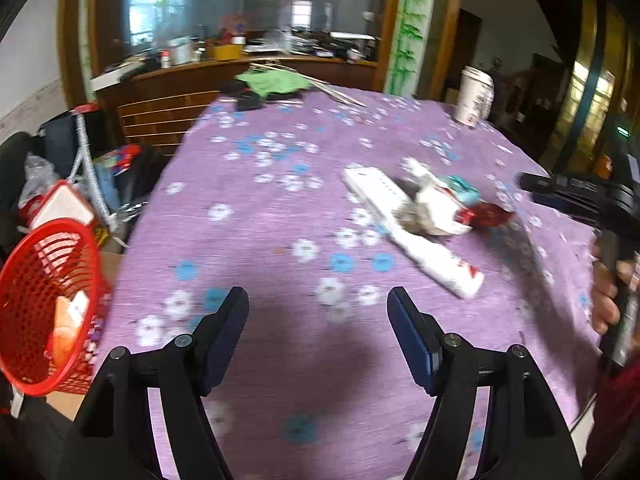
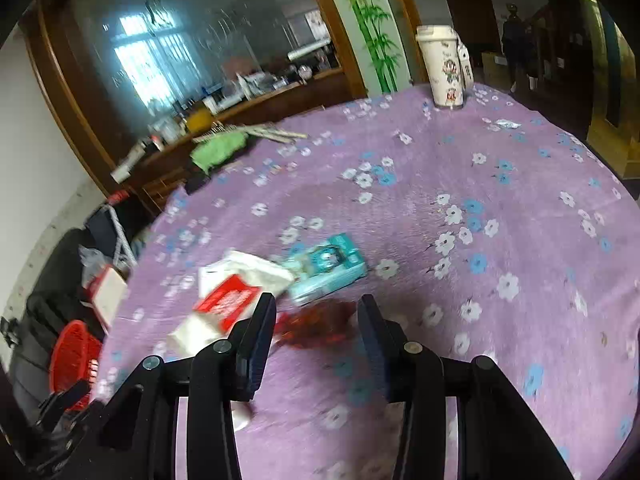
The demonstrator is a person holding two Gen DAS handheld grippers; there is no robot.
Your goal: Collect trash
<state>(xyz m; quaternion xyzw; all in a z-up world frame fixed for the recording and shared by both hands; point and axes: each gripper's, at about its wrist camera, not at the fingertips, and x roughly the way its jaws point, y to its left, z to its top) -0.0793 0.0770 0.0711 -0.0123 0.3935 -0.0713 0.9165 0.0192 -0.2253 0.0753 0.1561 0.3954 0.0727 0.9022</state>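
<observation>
A heap of trash lies on the purple flowered tablecloth: a long white and red carton, crumpled white paper, a teal box and a crinkled red wrapper. My left gripper hovers open and empty over bare cloth, short of the heap. My right gripper is open just above the red wrapper, which lies at its fingertips without the pads touching it. A red mesh basket with some scraps inside sits beyond the table's left edge.
A tall paper cup stands at the far side of the table. A green cloth and thin sticks lie at the far left. A small foil scrap rests near the cup. Bags and boxes crowd the floor at left.
</observation>
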